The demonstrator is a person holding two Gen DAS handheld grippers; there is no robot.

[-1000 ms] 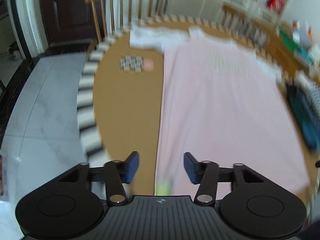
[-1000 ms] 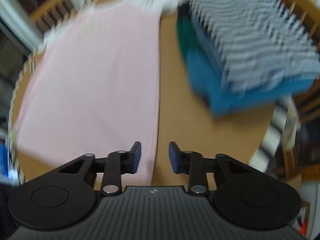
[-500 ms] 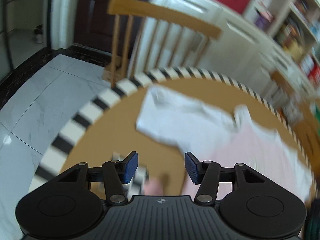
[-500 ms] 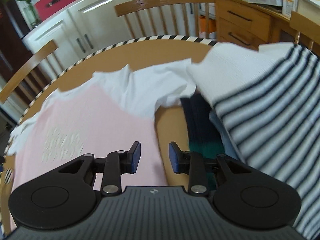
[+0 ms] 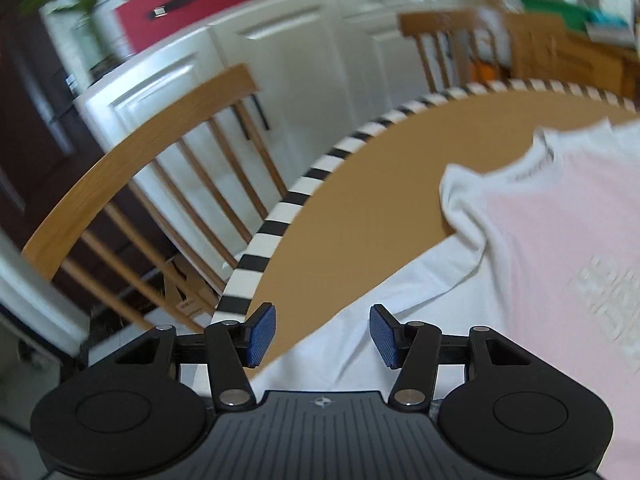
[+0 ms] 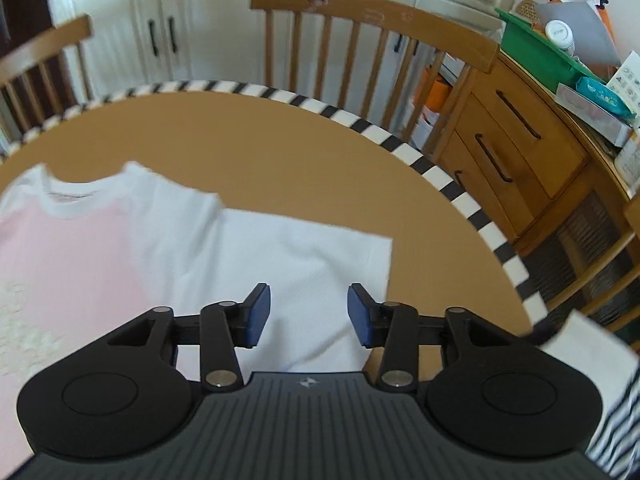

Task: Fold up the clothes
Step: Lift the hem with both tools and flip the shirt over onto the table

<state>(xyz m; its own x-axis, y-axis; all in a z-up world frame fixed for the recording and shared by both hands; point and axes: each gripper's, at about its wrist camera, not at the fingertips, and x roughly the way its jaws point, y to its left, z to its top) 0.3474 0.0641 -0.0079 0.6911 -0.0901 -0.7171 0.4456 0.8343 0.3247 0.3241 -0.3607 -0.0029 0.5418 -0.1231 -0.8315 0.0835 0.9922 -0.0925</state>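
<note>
A pink T-shirt (image 5: 560, 240) with white sleeves and collar lies flat on the round brown table (image 5: 380, 184). In the left wrist view my left gripper (image 5: 322, 336) is open above the shirt's left white sleeve (image 5: 380, 312), near the sleeve's edge. In the right wrist view the same pink T-shirt (image 6: 72, 256) spreads to the left, and my right gripper (image 6: 308, 314) is open just above its right white sleeve (image 6: 312, 256). Nothing sits between either pair of fingers.
The table's striped black-and-white rim (image 6: 460, 196) curves close past the sleeves. Wooden chairs (image 5: 152, 200) (image 6: 360, 48) stand behind it, a wooden drawer cabinet (image 6: 520, 152) at right. A striped garment (image 6: 612, 420) shows at the lower right. White cupboards line the back wall.
Both grippers have swept forward from the shirt's lower body up to its shoulders. The left one now hovers over the left sleeve, the right one over the right sleeve. Both stayed open.
</note>
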